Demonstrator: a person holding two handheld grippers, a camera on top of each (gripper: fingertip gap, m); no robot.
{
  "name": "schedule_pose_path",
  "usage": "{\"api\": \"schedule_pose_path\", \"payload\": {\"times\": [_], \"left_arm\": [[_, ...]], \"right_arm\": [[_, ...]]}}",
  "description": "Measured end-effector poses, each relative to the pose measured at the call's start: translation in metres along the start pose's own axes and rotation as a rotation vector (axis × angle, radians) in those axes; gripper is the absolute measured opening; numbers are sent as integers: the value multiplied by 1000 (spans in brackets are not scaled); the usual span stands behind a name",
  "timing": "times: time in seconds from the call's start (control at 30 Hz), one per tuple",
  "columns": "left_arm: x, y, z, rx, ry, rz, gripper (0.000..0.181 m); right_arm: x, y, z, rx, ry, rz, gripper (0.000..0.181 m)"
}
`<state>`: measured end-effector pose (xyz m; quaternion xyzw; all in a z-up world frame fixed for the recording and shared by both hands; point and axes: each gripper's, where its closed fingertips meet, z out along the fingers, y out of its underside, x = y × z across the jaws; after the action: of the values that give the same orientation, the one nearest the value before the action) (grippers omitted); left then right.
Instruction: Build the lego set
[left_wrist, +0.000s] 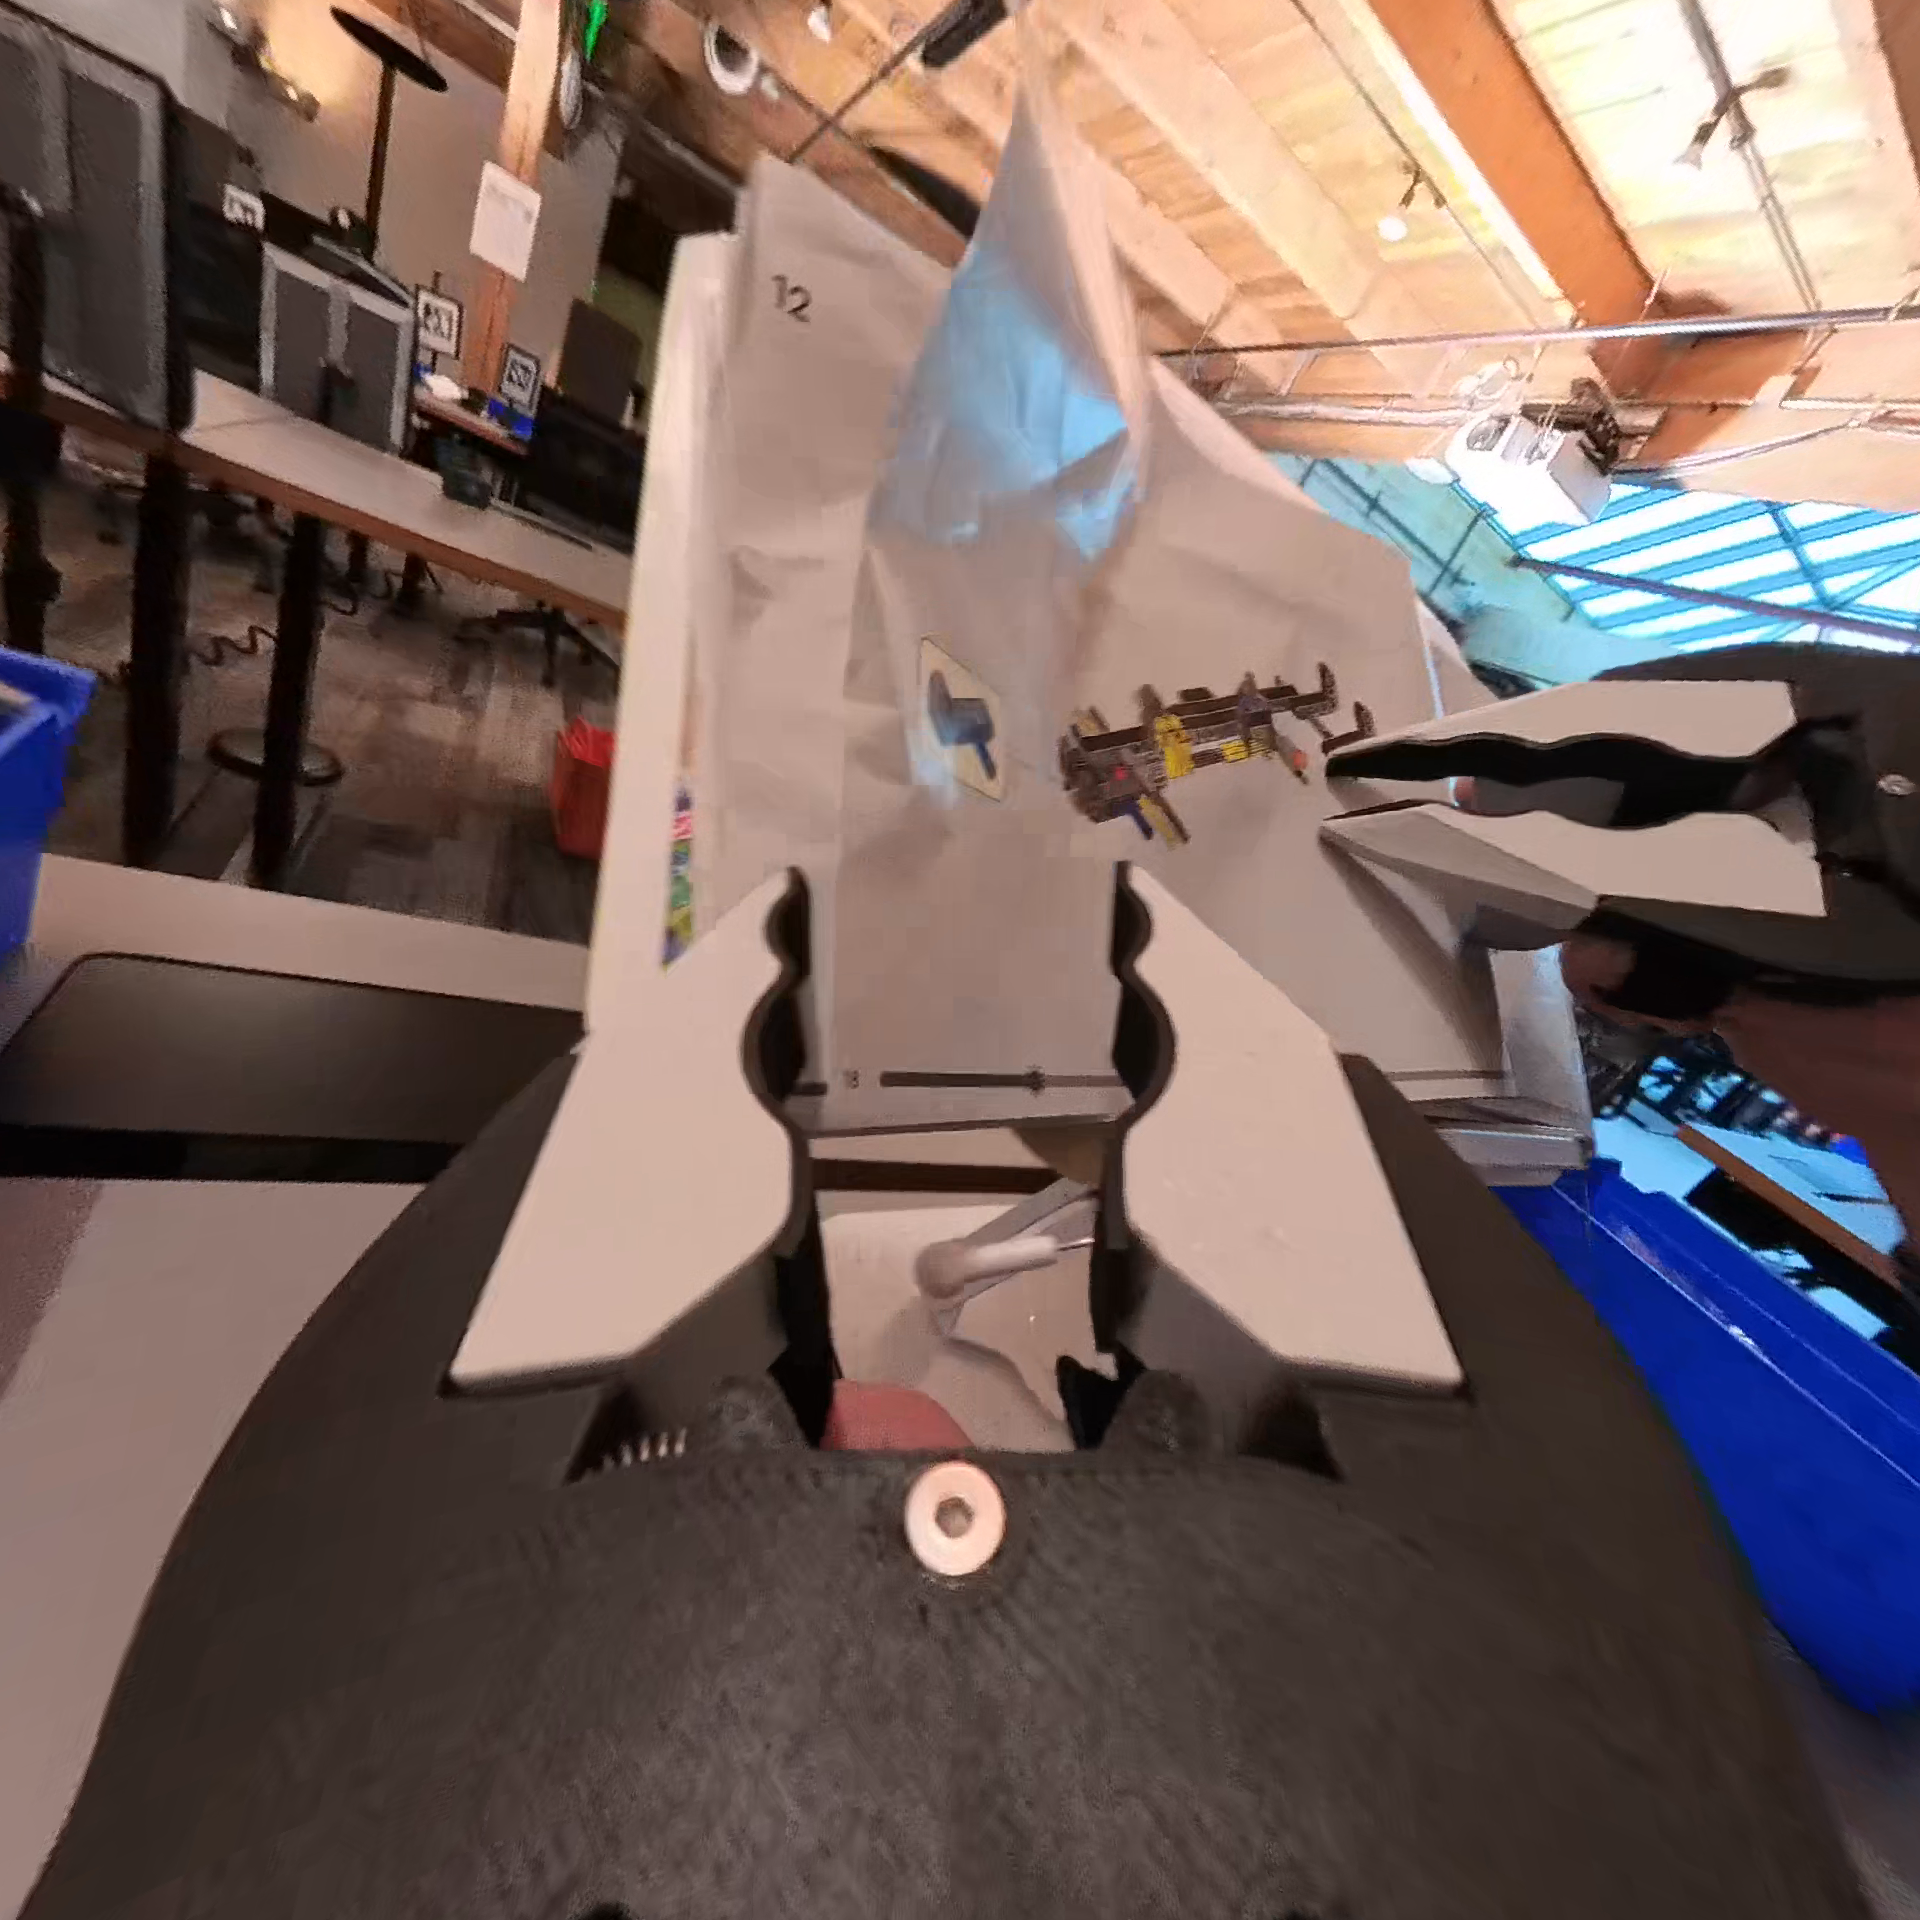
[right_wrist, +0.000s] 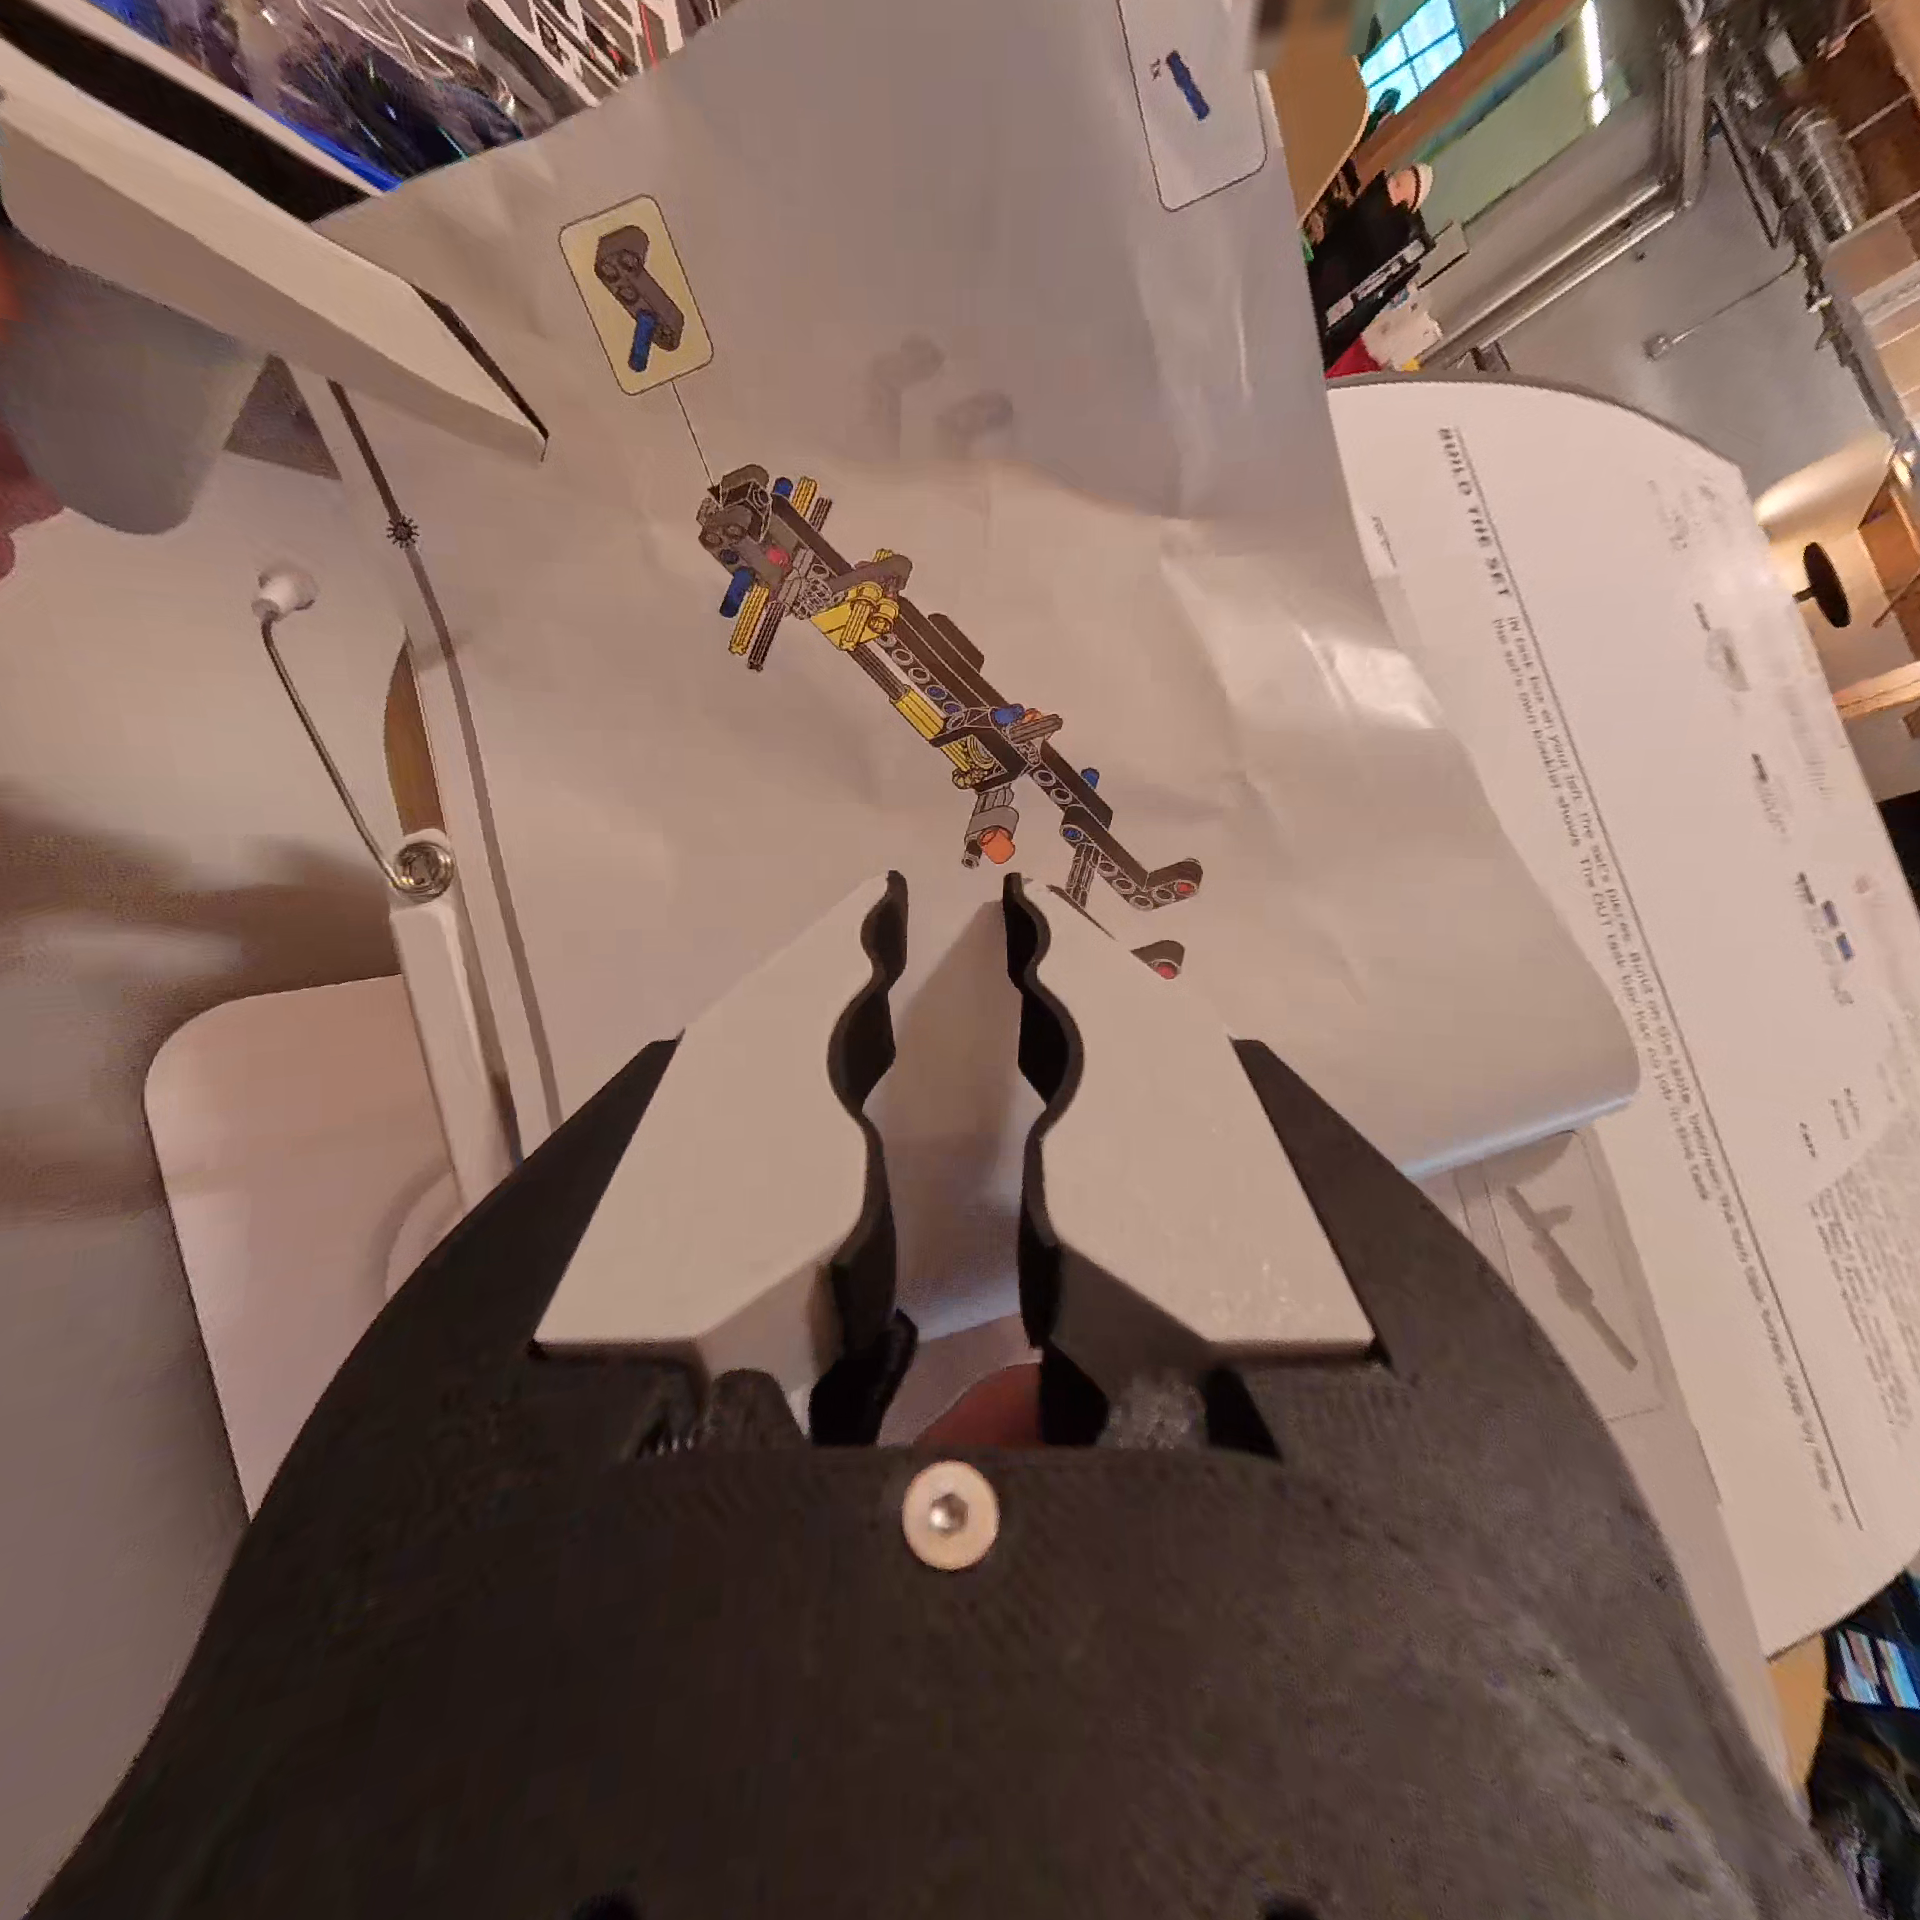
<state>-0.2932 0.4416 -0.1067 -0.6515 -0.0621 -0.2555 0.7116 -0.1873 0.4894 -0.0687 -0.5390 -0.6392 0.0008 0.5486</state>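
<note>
No loose bricks show in either view. An open instruction booklet (left_wrist: 966, 582) (right_wrist: 935, 343) stands on a white stand. Its top page is crumpled and lifted, with a picture of a long dark and yellow assembly. My left gripper (left_wrist: 964, 883) is wide open and empty, right in front of the page's lower edge. One of its fingers (right_wrist: 312, 291) shows at the upper left of the right wrist view. My right gripper (right_wrist: 951, 883) (left_wrist: 1328, 800) has its jaws a narrow gap apart at the page's right side. A fold of the page lies between them.
The stand's wire page holder (right_wrist: 312, 748) (left_wrist: 997, 1257) sits at the booklet's base. A printed white sheet (right_wrist: 1662, 935) lies beside the booklet. A blue bin (left_wrist: 1714, 1403) is at the right, another blue bin (left_wrist: 31, 779) at the far left. A black mat (left_wrist: 260, 1039) lies on the table.
</note>
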Motion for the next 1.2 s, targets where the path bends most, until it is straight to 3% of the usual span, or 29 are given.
{"api": "schedule_pose_path", "payload": {"times": [0.03,0.2,0.3,0.5,0.63,0.8,0.93,1.03,1.2], "left_arm": [[-6,1,2,-22,17,-20,61],[-29,2,11,-94,77,-19,42],[-33,-4,12,-90,106,-15,1],[-30,-3,12,-96,133,6,0],[-31,-5,12,-86,141,-14,0],[-31,-5,12,-86,141,2,0],[-31,-4,15,-86,137,-1,0],[-31,-4,15,-87,130,-1,0],[-31,-1,15,-105,126,11,0]], "right_arm": [[0,1,2,-6,1,4,16],[-2,3,11,-36,21,-32,13],[-1,-2,9,-19,31,-24,16],[-8,-13,-29,45,50,-47,28],[25,24,-73,42,155,21,42],[113,119,-134,13,291,289,70],[121,162,-128,-22,180,416,72],[108,170,-110,-34,91,464,69],[110,169,-109,2,118,481,58]]}}
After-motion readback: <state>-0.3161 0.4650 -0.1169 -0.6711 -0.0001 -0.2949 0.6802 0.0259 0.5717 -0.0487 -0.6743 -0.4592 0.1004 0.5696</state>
